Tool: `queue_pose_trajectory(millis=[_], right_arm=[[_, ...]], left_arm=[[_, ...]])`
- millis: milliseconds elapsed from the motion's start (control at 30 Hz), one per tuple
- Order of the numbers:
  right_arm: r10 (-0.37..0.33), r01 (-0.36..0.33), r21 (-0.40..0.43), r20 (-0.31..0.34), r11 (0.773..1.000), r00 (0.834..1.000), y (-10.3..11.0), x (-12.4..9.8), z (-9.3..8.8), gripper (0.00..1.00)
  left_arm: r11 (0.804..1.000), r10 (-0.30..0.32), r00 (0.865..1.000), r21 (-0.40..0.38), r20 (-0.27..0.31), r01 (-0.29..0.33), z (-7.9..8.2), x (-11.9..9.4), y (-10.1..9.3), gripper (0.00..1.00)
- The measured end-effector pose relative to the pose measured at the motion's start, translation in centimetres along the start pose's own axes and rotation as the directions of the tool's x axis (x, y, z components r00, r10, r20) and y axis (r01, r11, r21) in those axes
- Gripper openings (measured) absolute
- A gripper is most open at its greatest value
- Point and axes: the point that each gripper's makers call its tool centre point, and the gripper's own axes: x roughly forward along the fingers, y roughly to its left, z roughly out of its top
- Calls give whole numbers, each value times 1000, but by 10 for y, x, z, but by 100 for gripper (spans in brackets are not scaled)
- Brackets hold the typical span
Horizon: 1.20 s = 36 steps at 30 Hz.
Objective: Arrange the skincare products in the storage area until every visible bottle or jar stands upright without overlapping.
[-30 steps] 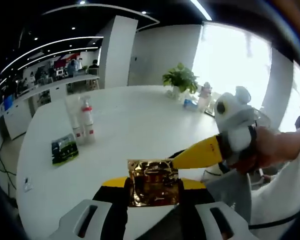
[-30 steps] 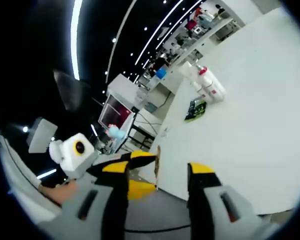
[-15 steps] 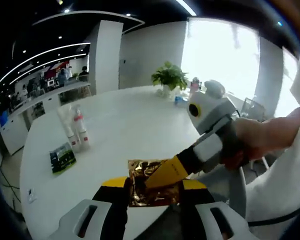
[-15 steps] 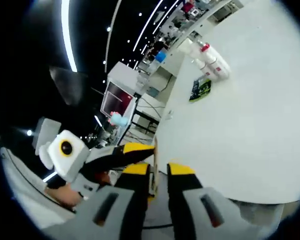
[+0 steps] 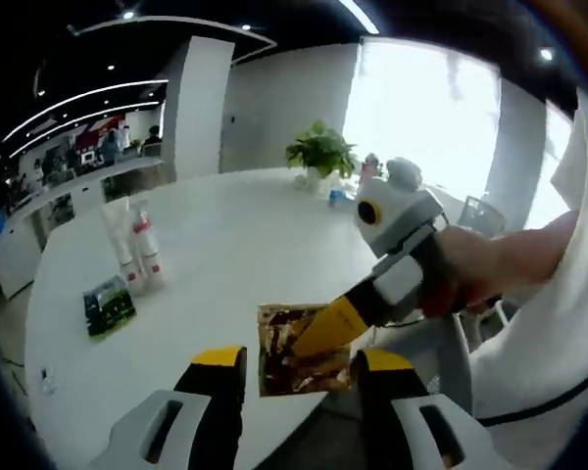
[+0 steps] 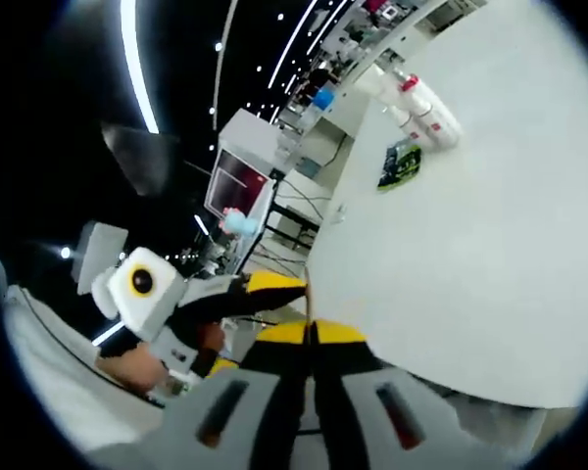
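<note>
- Right tongs (image 5: 314,338) pinch the gold foil sachet (image 5: 299,349) at the white counter (image 5: 235,245) edge.
- Left tongs (image 5: 296,367) stand open around it.
- Two bottles (image 5: 135,250) upright beside a green sachet (image 5: 108,305); potted plant (image 5: 319,152) behind.

Left gripper (image 5: 292,364): jaws spread apart, yellow tips up. Right gripper (image 6: 309,338): jaws pressed together; in the left gripper view it reaches in from the right, yellow tips leading, gripped by a hand (image 5: 475,279) with a white sleeve (image 5: 559,343) behind.
</note>
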Motion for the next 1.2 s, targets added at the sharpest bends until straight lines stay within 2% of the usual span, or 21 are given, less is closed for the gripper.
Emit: queue_pose_trajectory(millis=[100,167,233,333,433,467,500,533,567,600,633,667,733,767,833,1000,1200], right_arm=[[28,-28,-8,-10,1000,1000,4,-3,3,2],[84,-84,-8,-8,996,996,11,-5,6,2],[145,-146,-9,-20,989,989,20,-7,7,2],[200,-201,-29,-42,979,979,30,-9,6,2],[202,-205,-50,-60,977,977,32,-10,4,2],[207,-210,-54,-65,976,976,33,-10,4,2],[207,-211,-63,-64,975,976,32,-10,5,2],[210,-214,-60,-64,975,976,32,-10,5,2],[213,-217,-61,-64,974,975,32,-10,5,2],[210,-214,-72,-59,974,976,31,-10,6,3],[218,-223,-88,-58,971,974,32,-10,7,3],[223,-227,-74,-59,971,973,33,-10,6,3],[218,-222,-97,-48,970,975,33,-8,9,5],[216,-219,-107,-37,970,976,32,-8,12,6],[224,-221,-96,18,971,974,33,-8,21,8],[265,-263,-35,69,964,962,37,-11,30,8],[288,-288,-15,76,957,955,39,-7,33,2]], left_arm=[[996,-47,999,-81,10,48,-2,-1,-1,50],[989,-74,997,-128,24,76,-2,-2,-2,48],[962,-140,989,-229,41,146,-1,-4,-9,43],[932,-177,982,-309,68,190,1,-4,-11,31],[896,-194,976,-386,103,219,5,-5,-9,22],[892,-195,975,-395,106,222,5,-5,-9,20],[867,-213,970,-436,116,243,6,-7,-10,17],[859,-221,968,-448,117,250,6,-7,-11,12],[860,-230,966,-441,117,258,6,-9,-10,8],[849,-247,960,-449,129,279,7,-11,-12,2],[819,-271,949,-480,159,314,12,-13,-17,2],[819,-249,956,-493,157,294,10,-13,-12,1],[817,-240,956,-498,168,293,9,-13,-9,1],[809,-238,955,-507,176,295,9,-13,-9,1],[780,-239,948,-540,211,316,13,-15,-8,1],[768,-238,944,-551,227,326,14,-16,-6,1],[750,-238,938,-566,252,342,16,-19,-5,1]])
